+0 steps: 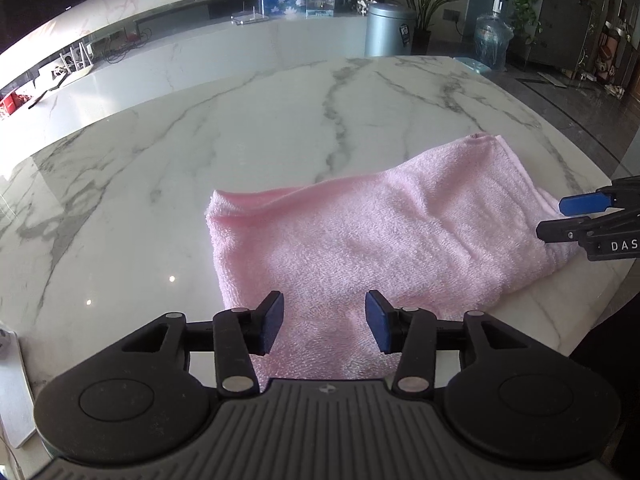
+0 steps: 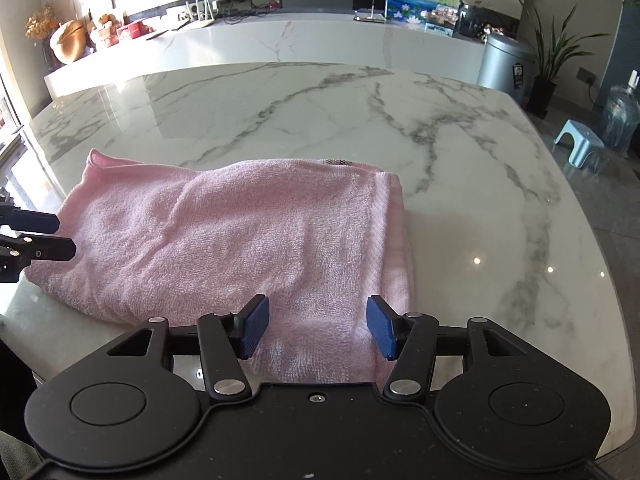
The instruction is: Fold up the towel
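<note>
A white marble counter (image 1: 280, 128) with grey veining carries the work; beyond its far edge stand a long low cabinet, a metal bin (image 1: 390, 30) and potted plants

Near edge, left side: the left hand-held gripper (image 1: 324, 322) hovers just above the towel's near hem, jaws released, blue pads apart with nothing pinched between them. Pink fabric shows through the gap but is not gripped

Near edge, right side: the right hand-held gripper (image 2: 318, 328) stands likewise released over the near hem, close to the towel's right-hand border band. Nothing is clamped

The towel (image 2: 224, 236) lies flat on the counter close to the near edge, already doubled over. Its layered edges show at the right side and at the far corners, and the top layer carries shallow wrinkles. Each gripper's fingers are visible at the margin of the other camera's view, at opposite ends of the towel

Step in hand, as judged: a fold has been laid down and both grippers have let go. The next move calls for either a fresh grasp on one short end to fold across again, or a smoothing pass. Both layers must be caught together, or the fold will open
</note>
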Demonstrator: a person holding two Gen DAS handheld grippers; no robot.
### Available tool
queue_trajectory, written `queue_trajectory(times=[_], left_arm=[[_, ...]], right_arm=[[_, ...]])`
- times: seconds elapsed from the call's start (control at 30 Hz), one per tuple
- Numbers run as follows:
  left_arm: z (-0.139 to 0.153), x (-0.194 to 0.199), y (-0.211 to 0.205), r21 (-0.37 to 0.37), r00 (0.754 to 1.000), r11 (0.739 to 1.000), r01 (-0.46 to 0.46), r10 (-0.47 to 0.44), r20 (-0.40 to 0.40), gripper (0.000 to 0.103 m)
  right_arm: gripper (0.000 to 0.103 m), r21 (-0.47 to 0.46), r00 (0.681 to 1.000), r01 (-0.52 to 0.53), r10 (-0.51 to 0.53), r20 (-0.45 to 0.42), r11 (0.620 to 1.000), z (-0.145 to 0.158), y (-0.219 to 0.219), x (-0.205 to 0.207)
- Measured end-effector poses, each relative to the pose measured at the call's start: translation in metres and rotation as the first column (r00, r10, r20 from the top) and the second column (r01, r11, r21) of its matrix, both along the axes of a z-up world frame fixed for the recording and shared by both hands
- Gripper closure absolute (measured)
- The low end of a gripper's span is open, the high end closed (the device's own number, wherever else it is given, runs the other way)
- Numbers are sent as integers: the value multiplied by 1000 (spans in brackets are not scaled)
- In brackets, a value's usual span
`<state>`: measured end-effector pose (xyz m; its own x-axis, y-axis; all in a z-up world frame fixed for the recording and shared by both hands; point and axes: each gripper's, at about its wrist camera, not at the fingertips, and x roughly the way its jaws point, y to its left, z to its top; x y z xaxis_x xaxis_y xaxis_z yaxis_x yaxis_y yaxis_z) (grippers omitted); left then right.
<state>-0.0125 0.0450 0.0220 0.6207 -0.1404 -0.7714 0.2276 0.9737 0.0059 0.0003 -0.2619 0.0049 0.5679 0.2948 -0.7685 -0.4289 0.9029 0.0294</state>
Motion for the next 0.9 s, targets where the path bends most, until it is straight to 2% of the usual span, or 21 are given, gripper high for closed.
queue_trajectory(times=[0.17, 0.3, 0.57, 0.7, 0.9], left_arm=[[8, -13, -9, 2, 1000, 1000, -21, 21, 19, 48], [5, -24, -15, 5, 999, 999, -42, 42, 9, 38], [-18, -49, -23, -46, 984, 983, -177, 177, -6, 38], [-26, -56, -27, -52, 977, 976, -214, 214, -8, 37], [-35, -59, -28, -54, 972, 970, -236, 237, 0, 36]], right_arm=[[40, 26, 998, 57, -57, 9, 998, 7, 4, -17], [40, 21, 994, 107, -107, 4, 994, 8, 10, -28], [40, 53, 972, 234, -234, -5, 971, -11, 16, -56], [40, 71, 972, 233, -235, 30, 970, -17, 18, -67], [40, 70, 976, 214, -216, 30, 974, -27, 21, -70]])
